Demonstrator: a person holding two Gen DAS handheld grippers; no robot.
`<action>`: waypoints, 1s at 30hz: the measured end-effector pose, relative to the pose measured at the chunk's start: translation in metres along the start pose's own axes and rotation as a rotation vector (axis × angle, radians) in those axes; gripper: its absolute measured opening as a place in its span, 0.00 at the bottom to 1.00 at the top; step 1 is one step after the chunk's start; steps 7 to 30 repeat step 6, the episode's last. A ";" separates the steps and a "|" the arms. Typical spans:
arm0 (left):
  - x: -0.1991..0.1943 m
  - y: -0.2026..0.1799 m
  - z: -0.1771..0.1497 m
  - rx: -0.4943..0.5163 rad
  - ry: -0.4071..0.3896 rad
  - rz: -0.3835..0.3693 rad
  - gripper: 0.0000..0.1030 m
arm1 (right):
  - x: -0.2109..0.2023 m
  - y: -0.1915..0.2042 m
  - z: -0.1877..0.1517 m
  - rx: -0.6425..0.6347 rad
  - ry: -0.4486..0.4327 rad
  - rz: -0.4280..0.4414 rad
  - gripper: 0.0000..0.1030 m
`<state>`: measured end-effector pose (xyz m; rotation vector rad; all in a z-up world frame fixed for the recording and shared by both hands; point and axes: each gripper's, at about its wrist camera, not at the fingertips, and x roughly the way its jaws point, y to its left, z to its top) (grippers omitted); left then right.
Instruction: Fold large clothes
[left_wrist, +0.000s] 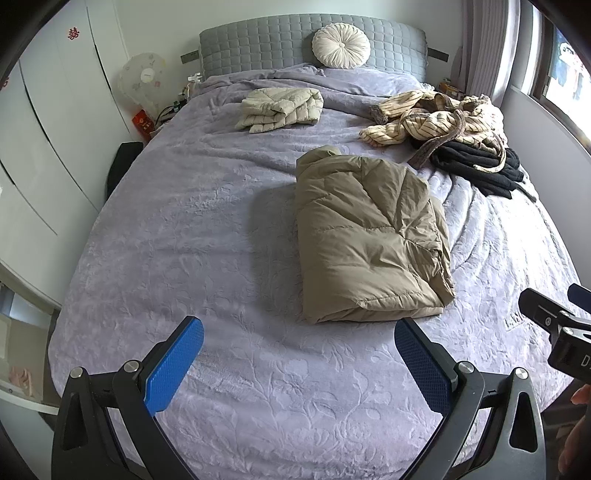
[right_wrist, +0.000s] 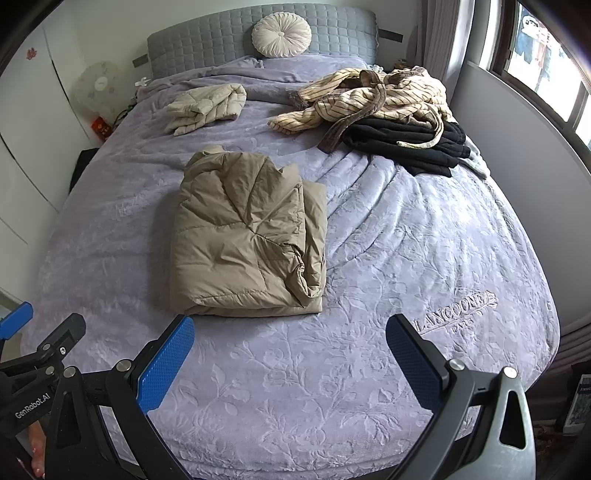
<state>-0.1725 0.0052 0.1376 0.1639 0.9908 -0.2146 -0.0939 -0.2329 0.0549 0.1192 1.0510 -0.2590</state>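
Note:
A tan puffer jacket (left_wrist: 369, 236) lies folded into a thick rectangle in the middle of the lilac bed; it also shows in the right wrist view (right_wrist: 247, 236). My left gripper (left_wrist: 299, 339) is open and empty, held above the bed's near end, short of the jacket's near edge. My right gripper (right_wrist: 290, 343) is open and empty too, just short of the jacket's near edge. A folded cream quilted jacket (left_wrist: 280, 109) lies near the headboard. A heap of a striped cream robe (left_wrist: 432, 118) and a black garment (left_wrist: 480, 166) lies at the far right.
The lilac embossed bedspread (right_wrist: 332, 387) covers the bed. A round cream cushion (left_wrist: 340, 46) leans on the grey headboard. White wardrobes (left_wrist: 44, 147) stand on the left, with a fan (left_wrist: 144, 79) beside the bed. A window (right_wrist: 546, 62) and a grey wall are on the right.

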 end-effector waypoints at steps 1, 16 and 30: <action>0.000 0.001 0.001 0.001 -0.004 -0.004 1.00 | -0.001 -0.003 -0.001 -0.001 0.000 0.001 1.00; 0.002 0.000 0.006 0.022 -0.011 -0.022 1.00 | 0.000 -0.005 0.001 -0.001 0.004 0.000 1.00; 0.002 0.000 0.006 0.022 -0.011 -0.022 1.00 | 0.000 -0.005 0.001 -0.001 0.004 0.000 1.00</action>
